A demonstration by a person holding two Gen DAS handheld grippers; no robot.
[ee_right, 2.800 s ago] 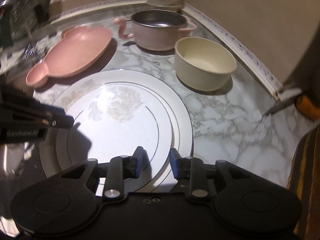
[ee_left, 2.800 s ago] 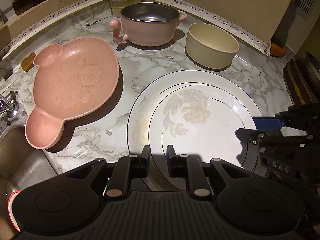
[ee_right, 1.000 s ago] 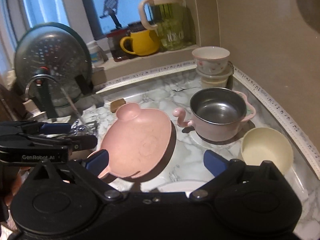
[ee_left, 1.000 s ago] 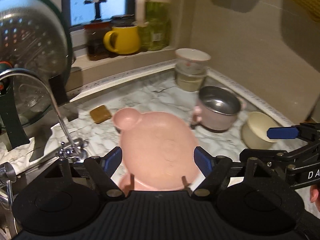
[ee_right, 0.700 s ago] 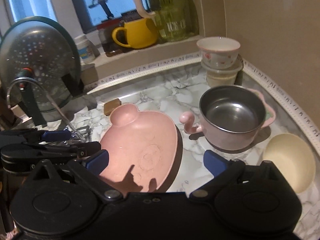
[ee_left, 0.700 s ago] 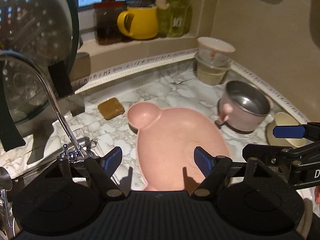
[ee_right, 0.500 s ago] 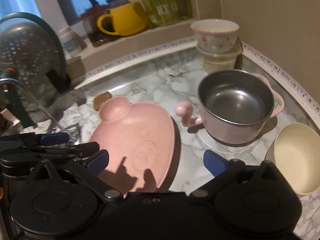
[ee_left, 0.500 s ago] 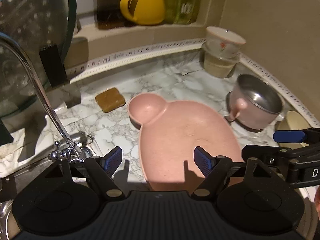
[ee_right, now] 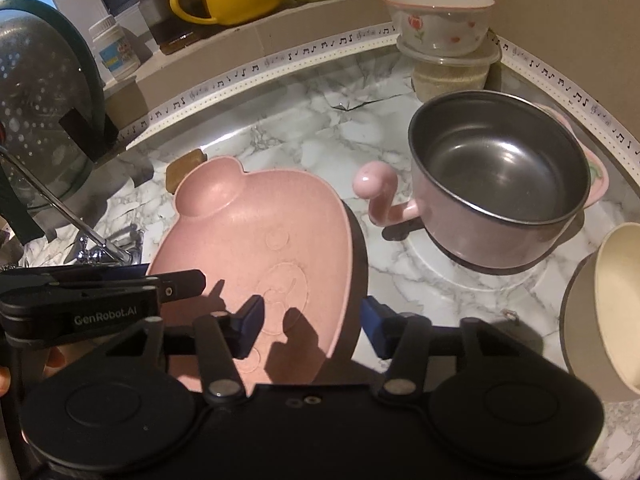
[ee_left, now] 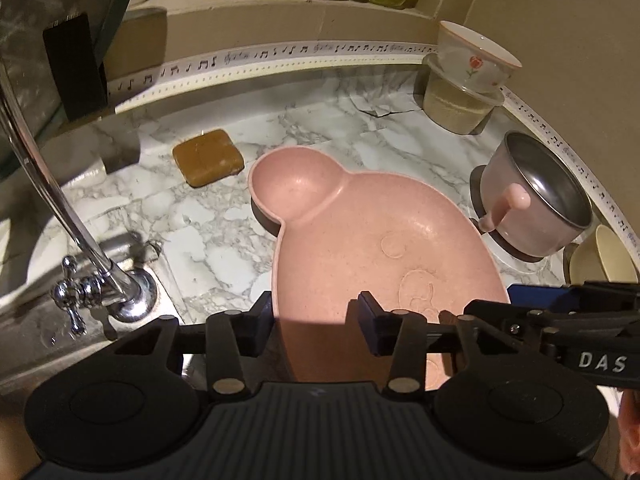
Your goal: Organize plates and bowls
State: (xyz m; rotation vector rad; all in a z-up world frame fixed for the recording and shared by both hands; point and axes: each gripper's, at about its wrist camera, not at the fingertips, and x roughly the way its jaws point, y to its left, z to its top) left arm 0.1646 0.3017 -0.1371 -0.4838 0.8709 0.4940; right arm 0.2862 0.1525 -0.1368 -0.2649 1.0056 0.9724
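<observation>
Pink plate [ee_left: 372,248] flat on marble tabletop [ee_left: 224,236]; L gripper [ee_left: 314,318] & R gripper [ee_right: 312,326] straddle opposite rims, jaws just narrowed, pads not yet pressing.

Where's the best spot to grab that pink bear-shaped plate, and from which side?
Probably the raised rim along the long sides of the pink plate, one claw per side, coming from the near end. The plate lies flat, so only the thin upturned rim offers a pinch; the round ear lobe points away.

Matt speckled pink plate [ee_left: 360,240], shiny metal-lined bowl [ee_right: 500,176], glossy marble-look counter [ee_right: 320,140].
</observation>
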